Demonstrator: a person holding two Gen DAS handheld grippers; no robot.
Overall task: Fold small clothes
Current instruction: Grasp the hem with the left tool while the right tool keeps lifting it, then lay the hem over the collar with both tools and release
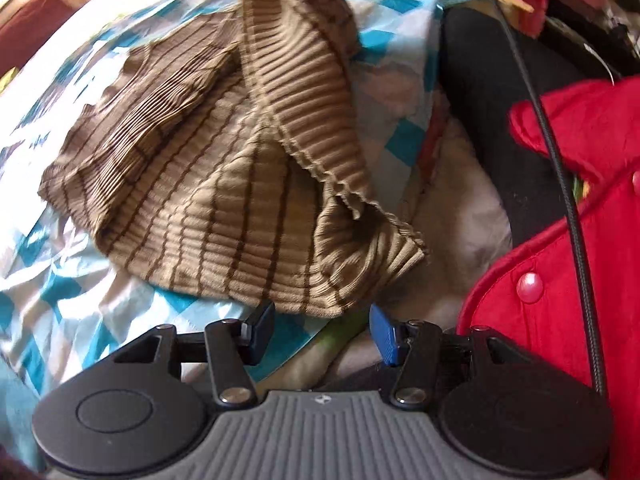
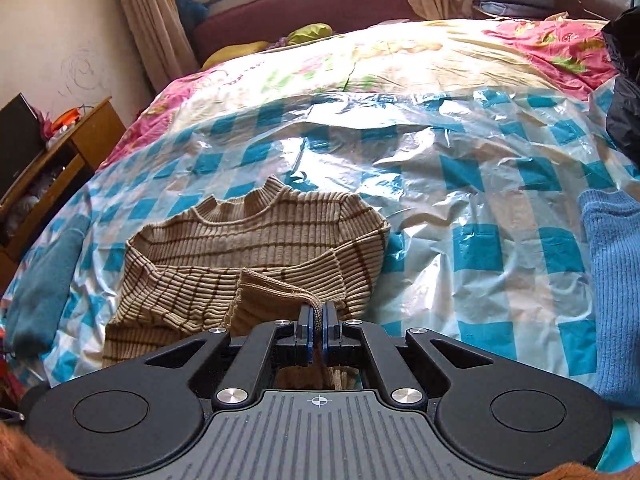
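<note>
Right gripper (image 2: 319, 322) clamped on striped sweater (image 2: 256, 248); left gripper (image 1: 322, 330) agape

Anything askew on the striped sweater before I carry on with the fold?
Yes. The striped sweater lies bunched on the checkered plastic sheet, one flap pinched in the right gripper and draped unevenly. The left gripper is open, holding nothing.

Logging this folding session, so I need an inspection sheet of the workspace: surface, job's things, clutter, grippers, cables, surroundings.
Surface: bed under a blue-checked plastic sheet.
Job's things: tan striped sweater lying partly folded.
Clutter: red garment, blue knit, teal cloth.
Grippers: right gripper shut on the sweater's edge; left gripper open, empty, close to the sweater.
Cables: black cable across the red garment.
Surroundings: wooden cabinet, curtains, window.
</note>
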